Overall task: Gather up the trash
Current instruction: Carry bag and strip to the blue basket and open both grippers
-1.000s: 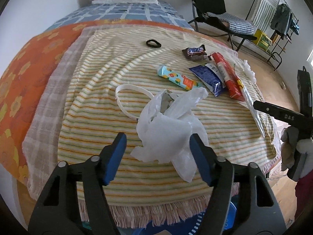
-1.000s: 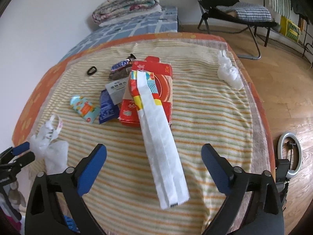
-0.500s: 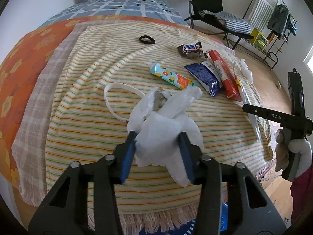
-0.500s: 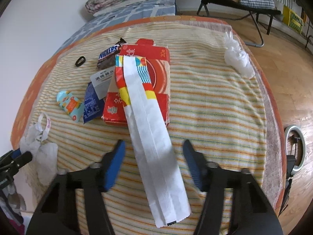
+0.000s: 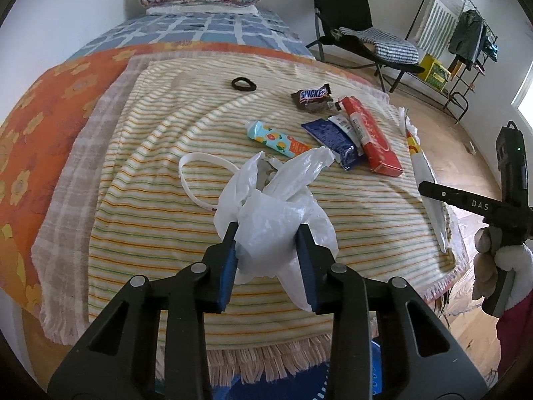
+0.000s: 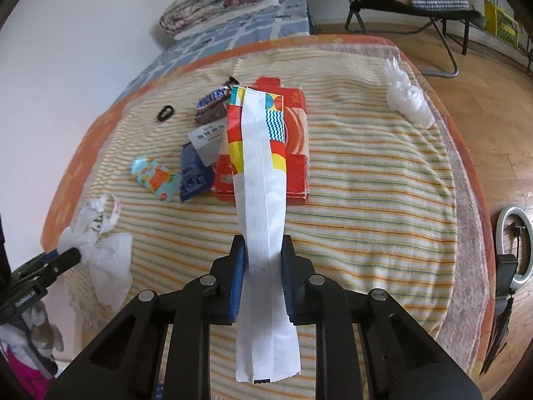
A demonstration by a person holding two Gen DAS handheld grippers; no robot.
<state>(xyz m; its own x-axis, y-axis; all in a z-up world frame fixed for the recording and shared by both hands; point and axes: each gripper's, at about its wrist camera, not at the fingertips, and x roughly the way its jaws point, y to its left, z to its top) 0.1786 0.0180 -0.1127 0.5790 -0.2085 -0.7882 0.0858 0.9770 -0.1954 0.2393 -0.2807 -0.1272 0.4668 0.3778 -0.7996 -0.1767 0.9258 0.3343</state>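
While both grippers press on trash at the near edge of a bed covered by a striped blanket (image 6: 383, 180), nothing has left the surface yet. The left gripper (image 5: 268, 256) has its blue pads clamped on a crumpled white plastic bag (image 5: 276, 216), gripping the bunched middle while loose flaps spill out above and to the sides. The right gripper (image 6: 263, 280) pinches a long white paper wrapper (image 6: 263, 220) near its lower third; the printed far end of the wrapper rests on a flat red box (image 6: 294, 153).

Both items look very light and soft. The bag is probably slippery and will collapse under pressure, so the bunched centre seems the safest hold. The wrapper is thin and floppy; held across its width as it is, it will likely droop and may drag across the box when lifted.

Farther back lie a Snickers wrapper (image 5: 311, 95), a dark blue packet (image 5: 333, 138), a turquoise tube-shaped pack (image 5: 276, 138), a black hair tie (image 5: 242, 84) and a white band (image 5: 193, 180). A second wad of white plastic (image 6: 404, 96) sits near the far right edge.
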